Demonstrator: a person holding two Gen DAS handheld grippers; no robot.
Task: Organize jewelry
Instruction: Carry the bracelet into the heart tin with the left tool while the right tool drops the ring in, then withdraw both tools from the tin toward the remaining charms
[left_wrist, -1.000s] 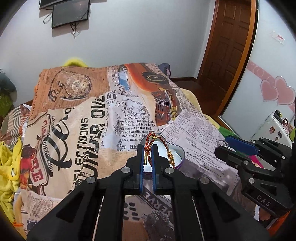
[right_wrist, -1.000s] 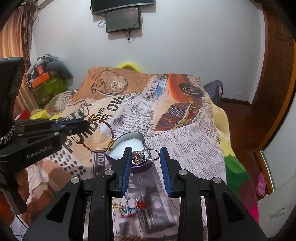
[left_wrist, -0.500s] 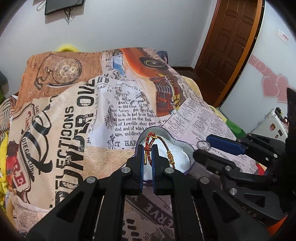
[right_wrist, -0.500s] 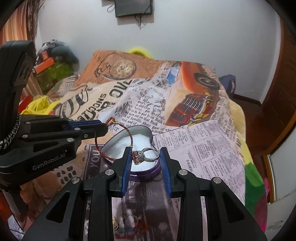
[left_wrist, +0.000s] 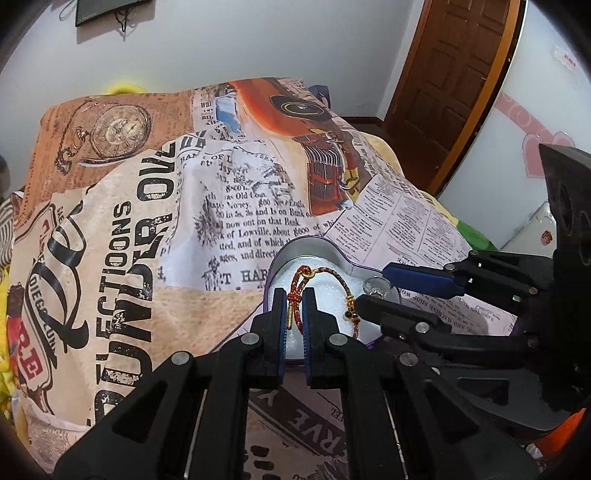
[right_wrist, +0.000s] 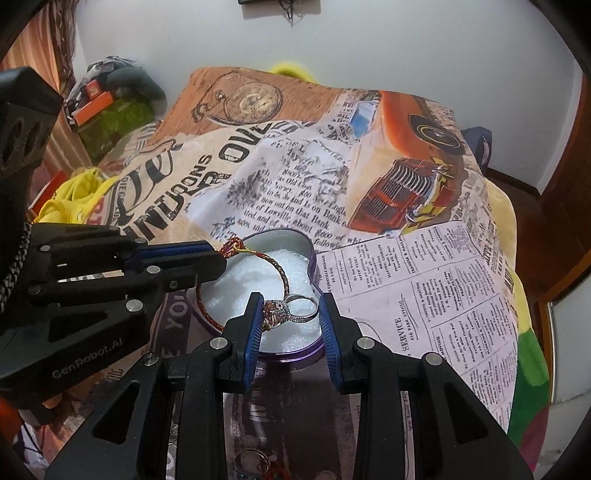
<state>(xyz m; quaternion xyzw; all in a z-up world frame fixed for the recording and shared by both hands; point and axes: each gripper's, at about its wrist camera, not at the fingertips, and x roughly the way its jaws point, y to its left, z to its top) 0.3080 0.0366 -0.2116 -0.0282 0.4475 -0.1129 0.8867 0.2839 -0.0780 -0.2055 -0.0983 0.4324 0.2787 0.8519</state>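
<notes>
Tongs (left_wrist: 294, 325) pinching bracelet (left_wrist: 301, 284); ring (right_wrist: 291, 309) clamped

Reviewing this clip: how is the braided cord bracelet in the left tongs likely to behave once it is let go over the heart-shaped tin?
The bracelet, pinched at its knot by the left tongs, keeps a loose arc, so it is probably semi-limp and will likely slump onto the white padding of the tin. It looks thin, so probably light. Part hangs outside the rim and may snag there.

Both grippers crowd the heart-shaped tin (right_wrist: 312, 258).
</notes>
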